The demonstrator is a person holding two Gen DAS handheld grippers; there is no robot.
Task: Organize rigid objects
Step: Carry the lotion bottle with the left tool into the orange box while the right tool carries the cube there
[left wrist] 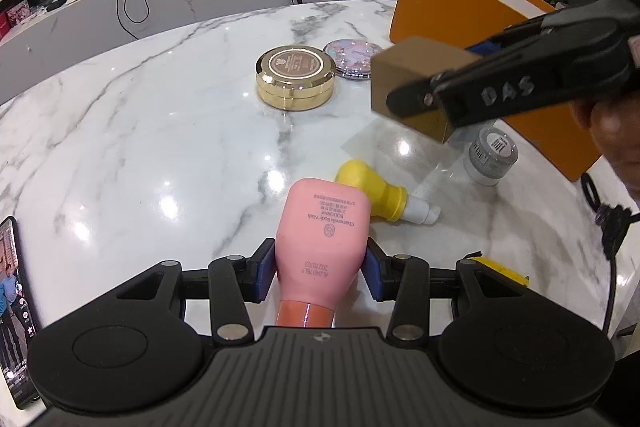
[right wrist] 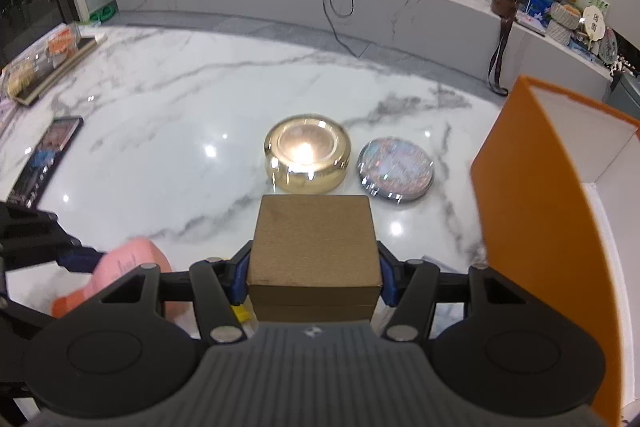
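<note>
My left gripper (left wrist: 319, 273) is shut on a pink body wash bottle (left wrist: 322, 227), its orange cap toward the camera; the bottle also shows in the right wrist view (right wrist: 124, 263). My right gripper (right wrist: 314, 277) is shut on a brown cardboard box (right wrist: 316, 247) and holds it above the table; the box also shows in the left wrist view (left wrist: 416, 75). A gold round tin (left wrist: 295, 77) and a glittery round compact (left wrist: 352, 57) lie on the marble table (left wrist: 140, 147). A yellow bottle (left wrist: 372, 191) and a silver-capped jar (left wrist: 490, 157) lie beside the pink bottle.
A large orange open box (left wrist: 472, 15) stands at the table's right side, also in the right wrist view (right wrist: 540, 207). A phone (right wrist: 48, 155) lies at the left. A clear case with items (right wrist: 44, 63) sits far left. A counter with a router runs behind.
</note>
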